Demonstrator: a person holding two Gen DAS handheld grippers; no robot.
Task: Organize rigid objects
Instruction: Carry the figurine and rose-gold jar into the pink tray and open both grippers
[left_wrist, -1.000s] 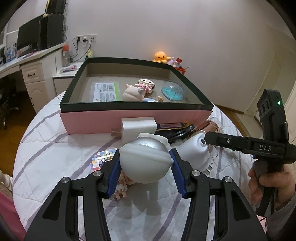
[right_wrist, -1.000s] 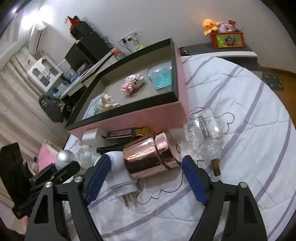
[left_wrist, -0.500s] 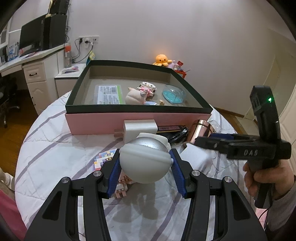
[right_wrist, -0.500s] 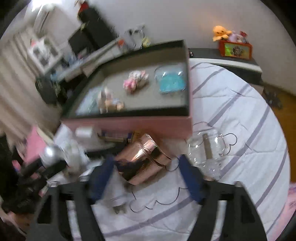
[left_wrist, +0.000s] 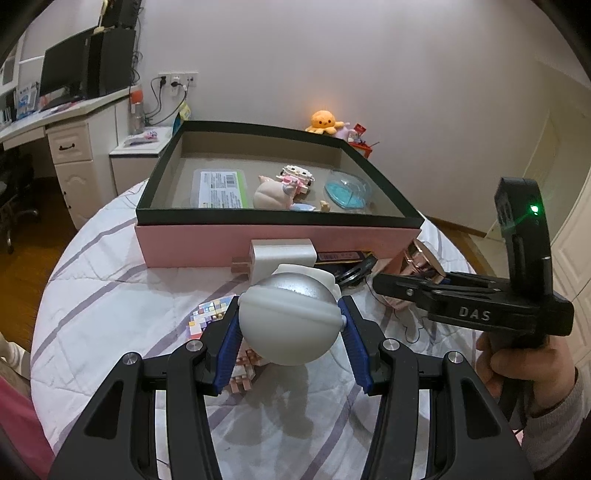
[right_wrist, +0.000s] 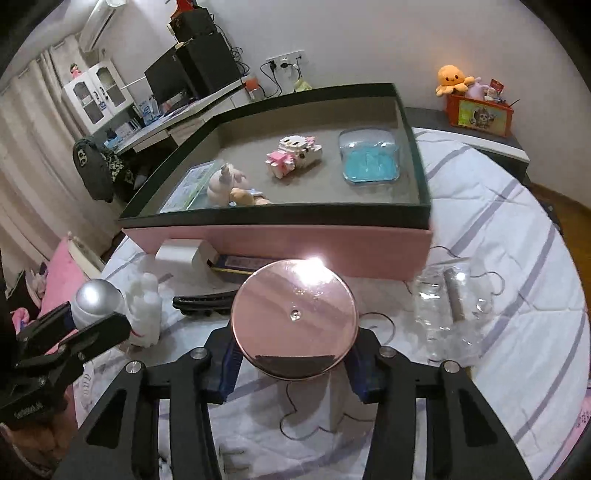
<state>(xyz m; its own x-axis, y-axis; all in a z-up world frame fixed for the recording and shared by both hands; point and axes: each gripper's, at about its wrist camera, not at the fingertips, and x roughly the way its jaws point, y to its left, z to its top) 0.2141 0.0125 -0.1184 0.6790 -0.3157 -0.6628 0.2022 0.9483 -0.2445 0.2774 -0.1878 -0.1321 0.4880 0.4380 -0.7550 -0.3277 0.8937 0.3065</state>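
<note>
box (left_wrist: 280, 240) on table (left_wrist: 110, 295) | charger (left_wrist: 282, 254) before box | block figure (right_wrist: 293, 153) in box

Left claw (left_wrist: 290, 328) clamped; right claw (right_wrist: 293, 358) closing, both loaded.

Rose-gold cup (right_wrist: 294, 319) and white astronaut figure (left_wrist: 290, 321) held above table.

Bare quilt (right_wrist: 517, 229) right of the pink box (right_wrist: 280, 247) is open; clutter crowds its front.
</note>
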